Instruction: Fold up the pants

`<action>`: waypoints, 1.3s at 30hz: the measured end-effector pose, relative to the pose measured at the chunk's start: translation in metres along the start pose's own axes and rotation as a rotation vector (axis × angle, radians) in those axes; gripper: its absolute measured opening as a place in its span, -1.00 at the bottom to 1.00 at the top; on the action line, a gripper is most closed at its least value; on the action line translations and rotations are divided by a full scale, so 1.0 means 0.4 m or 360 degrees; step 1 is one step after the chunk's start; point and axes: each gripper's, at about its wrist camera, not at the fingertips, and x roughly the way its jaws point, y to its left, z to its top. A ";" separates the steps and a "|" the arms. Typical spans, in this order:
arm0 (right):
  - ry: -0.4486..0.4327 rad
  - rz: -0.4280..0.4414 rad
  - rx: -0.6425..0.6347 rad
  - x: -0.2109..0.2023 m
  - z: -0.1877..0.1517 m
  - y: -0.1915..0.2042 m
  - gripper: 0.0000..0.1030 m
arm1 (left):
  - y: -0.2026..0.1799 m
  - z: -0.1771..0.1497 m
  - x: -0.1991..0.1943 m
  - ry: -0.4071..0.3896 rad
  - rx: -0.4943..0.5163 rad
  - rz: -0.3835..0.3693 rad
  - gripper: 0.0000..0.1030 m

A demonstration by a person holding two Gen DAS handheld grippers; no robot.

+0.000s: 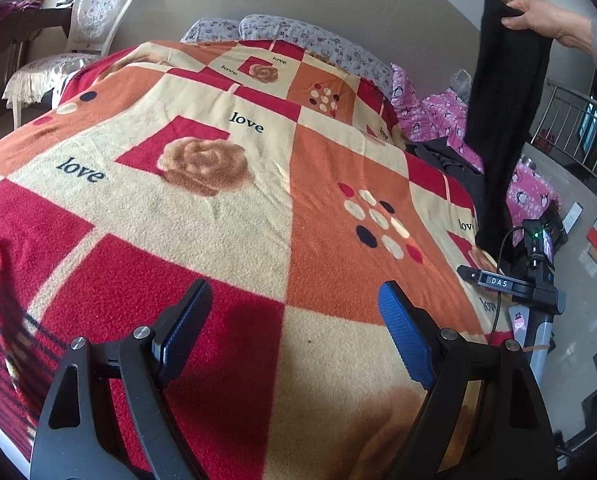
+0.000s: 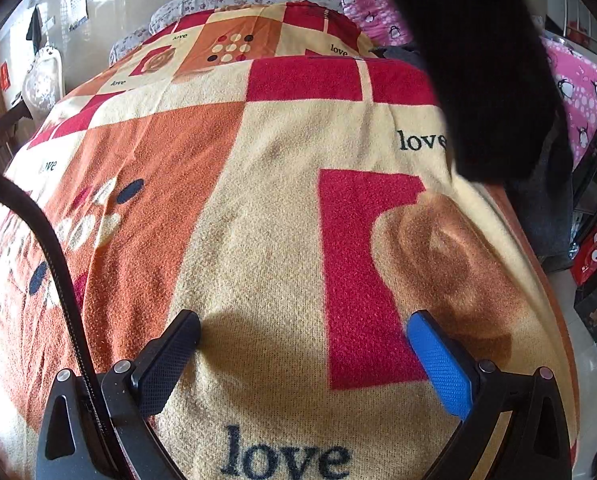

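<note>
The left claw (image 1: 294, 308) stood spread wide, its black pad and blue pad well apart, with nothing between them; it hovered above the fleece patchwork blanket of red, orange and cream squares printed with "love" (image 1: 226, 208) that covered the bed. The right claw (image 2: 302, 340) was likewise released, its black and blue fingers far apart and empty, poised just over a cream patch of the same blanket (image 2: 266, 184), its shadow falling on the cloth between the fingers. In the left wrist view that right claw's black body marked "DAS" (image 1: 510, 284) lay at the blanket's right edge. The black fabric pants (image 1: 502, 120) hung beyond the right edge of the blanket, gripped at the top by a bare hand (image 1: 538, 18), not by either claw. Their long axis ran roughly vertical, top end up at the hand and lower end pointing down toward the blanket's right edge. In the right wrist view the pants (image 2: 478, 72) loomed as a dark mass above the blanket's far right corner, beside pink penguin-print bedding (image 2: 578, 92).
</note>
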 end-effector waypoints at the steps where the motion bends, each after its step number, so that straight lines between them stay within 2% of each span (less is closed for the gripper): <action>1: 0.0000 0.0000 0.0000 0.000 0.000 0.000 1.00 | 0.002 0.000 0.001 0.0003 -0.0009 0.0002 0.65; 16: 0.0000 0.0001 -0.0001 -0.003 -0.003 -0.015 1.00 | 0.013 -0.002 -0.029 -0.0048 -0.0030 0.0049 0.66; 39: 0.0000 0.0003 -0.0001 -0.002 -0.002 -0.020 1.00 | 0.023 0.004 -0.013 0.0010 -0.0081 0.0057 0.65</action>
